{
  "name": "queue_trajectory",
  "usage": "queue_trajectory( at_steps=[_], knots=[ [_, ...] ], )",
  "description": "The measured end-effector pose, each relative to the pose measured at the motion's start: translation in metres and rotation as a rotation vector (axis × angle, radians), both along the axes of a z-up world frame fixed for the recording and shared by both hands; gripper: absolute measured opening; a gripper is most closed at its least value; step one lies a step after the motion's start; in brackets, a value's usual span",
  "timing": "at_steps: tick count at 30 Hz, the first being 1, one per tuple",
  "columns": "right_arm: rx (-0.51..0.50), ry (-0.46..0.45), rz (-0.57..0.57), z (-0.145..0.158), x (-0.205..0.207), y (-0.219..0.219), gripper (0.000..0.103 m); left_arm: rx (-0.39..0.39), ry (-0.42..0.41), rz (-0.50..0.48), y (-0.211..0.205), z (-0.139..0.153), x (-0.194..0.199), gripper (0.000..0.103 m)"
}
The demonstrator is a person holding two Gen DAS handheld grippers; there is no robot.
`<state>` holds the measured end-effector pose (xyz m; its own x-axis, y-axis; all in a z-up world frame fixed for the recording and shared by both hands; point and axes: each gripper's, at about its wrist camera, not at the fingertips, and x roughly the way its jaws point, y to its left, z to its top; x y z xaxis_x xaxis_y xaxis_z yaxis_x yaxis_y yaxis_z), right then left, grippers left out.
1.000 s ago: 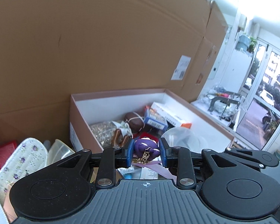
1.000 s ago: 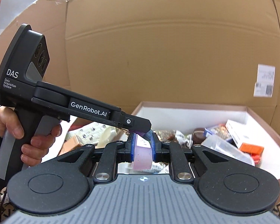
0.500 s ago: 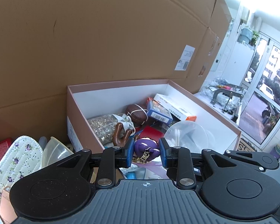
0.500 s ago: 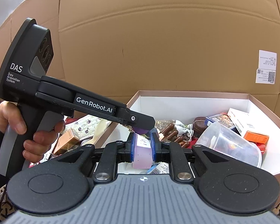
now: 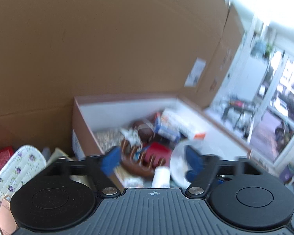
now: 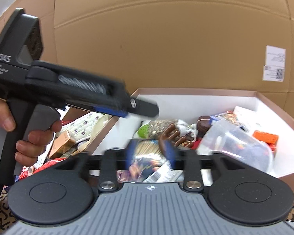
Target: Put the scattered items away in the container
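Now both grippers hang over the box [image 6: 196,93] with nothing between their spread jaws. Left gripper [image 5: 152,161]: scattered items, a floral pad [image 5: 15,168] among them, lie outside at nine o'clock, nearer this hand. Right gripper [image 6: 151,154]: contents sit at twelve o'clock.

Tall brown cardboard wall [image 6: 166,45] behind; bright glass doors [image 5: 280,107] at right, daylight through them
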<state>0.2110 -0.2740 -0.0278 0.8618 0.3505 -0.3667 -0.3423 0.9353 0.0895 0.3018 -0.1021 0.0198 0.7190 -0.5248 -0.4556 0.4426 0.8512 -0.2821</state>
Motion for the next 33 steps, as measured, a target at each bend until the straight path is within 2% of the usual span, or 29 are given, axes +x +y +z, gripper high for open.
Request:
queue_trajectory(
  at_steps=[2, 4, 6, 8, 14, 22, 27, 33],
  knots=[
    [-0.013, -0.032, -0.023, 0.001, -0.008, -0.001, 0.069, -0.008, -0.038, 0.019, 0.001, 0.005, -0.007, 0.102],
    [-0.018, -0.061, -0.044, 0.003, -0.016, -0.003, 0.080, 0.002, -0.071, 0.026, 0.002, 0.011, -0.014, 0.103],
    [-0.009, -0.084, -0.068, 0.005, -0.025, -0.007, 0.096, 0.011, -0.104, 0.033, 0.002, 0.017, -0.021, 0.103],
    [0.001, -0.099, -0.090, 0.008, -0.031, -0.010, 0.101, 0.019, -0.113, 0.029, 0.002, 0.021, -0.029, 0.103],
    [0.018, -0.070, -0.146, 0.010, -0.045, -0.014, 0.103, 0.024, -0.126, 0.012, 0.003, 0.025, -0.054, 0.103],
    [0.001, 0.003, -0.226, 0.001, -0.053, -0.019, 0.103, 0.140, -0.171, 0.068, -0.006, 0.019, -0.088, 0.103],
    [-0.033, 0.043, -0.303, 0.000, -0.062, -0.018, 0.103, 0.175, -0.188, 0.108, -0.003, 0.016, -0.107, 0.103],
    [-0.053, 0.079, -0.338, -0.006, -0.079, -0.011, 0.103, 0.218, -0.200, 0.155, 0.002, 0.013, -0.132, 0.103]
  ],
)
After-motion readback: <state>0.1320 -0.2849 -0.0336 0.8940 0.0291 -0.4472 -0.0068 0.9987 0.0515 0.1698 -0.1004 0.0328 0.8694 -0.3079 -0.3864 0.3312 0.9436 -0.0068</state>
